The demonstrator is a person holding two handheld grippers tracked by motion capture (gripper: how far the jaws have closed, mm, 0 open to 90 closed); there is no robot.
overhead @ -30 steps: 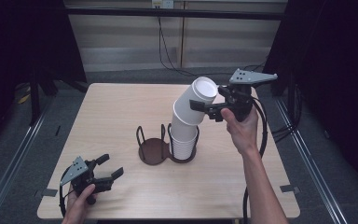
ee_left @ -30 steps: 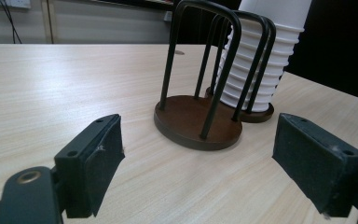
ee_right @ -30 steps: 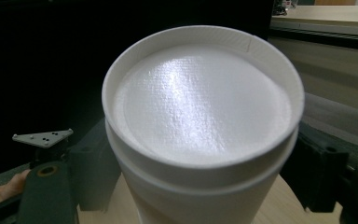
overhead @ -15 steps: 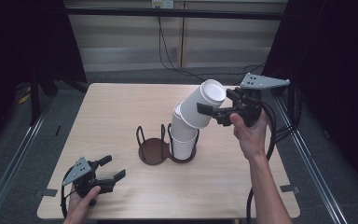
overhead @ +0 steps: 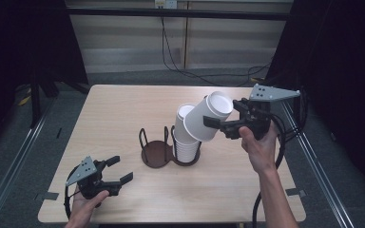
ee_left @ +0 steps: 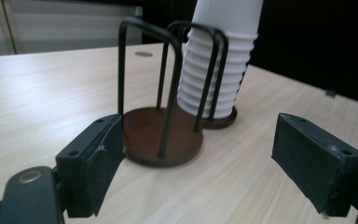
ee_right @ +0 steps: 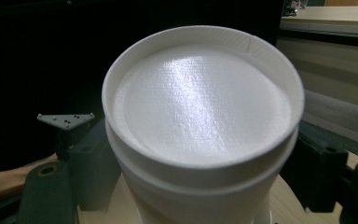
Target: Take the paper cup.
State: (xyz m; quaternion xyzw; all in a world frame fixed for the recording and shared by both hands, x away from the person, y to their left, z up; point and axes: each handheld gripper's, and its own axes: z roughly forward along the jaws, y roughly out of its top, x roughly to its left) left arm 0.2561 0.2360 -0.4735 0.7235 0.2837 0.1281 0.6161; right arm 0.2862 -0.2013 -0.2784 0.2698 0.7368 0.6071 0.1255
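My right gripper point(overhead: 217, 122) is shut on a white paper cup point(overhead: 200, 124), held upside down and tilted, just right of and above a stack of white cups point(overhead: 185, 145). In the right gripper view the cup's bottom point(ee_right: 200, 107) faces me, with a pad point(ee_right: 91, 168) against its side. The stack stands in one ring of a dark wire cup holder; the holder's other base point(overhead: 156, 153) is empty. My left gripper point(overhead: 116, 170) hovers low at the table's front left, open, with nothing between its jaws, which have just closed a little. It faces the holder point(ee_left: 161, 135) and the stack point(ee_left: 216, 70).
The light wooden table point(overhead: 123, 109) has bare surface all round the holder. Dark curtains hang at both sides, and cables run along the floor behind the far edge. A cable trails from my right gripper down past the table's right edge.
The right gripper has moved right and slightly down, pulling the tilted cup off the top of the stack. The left gripper has risen a little.
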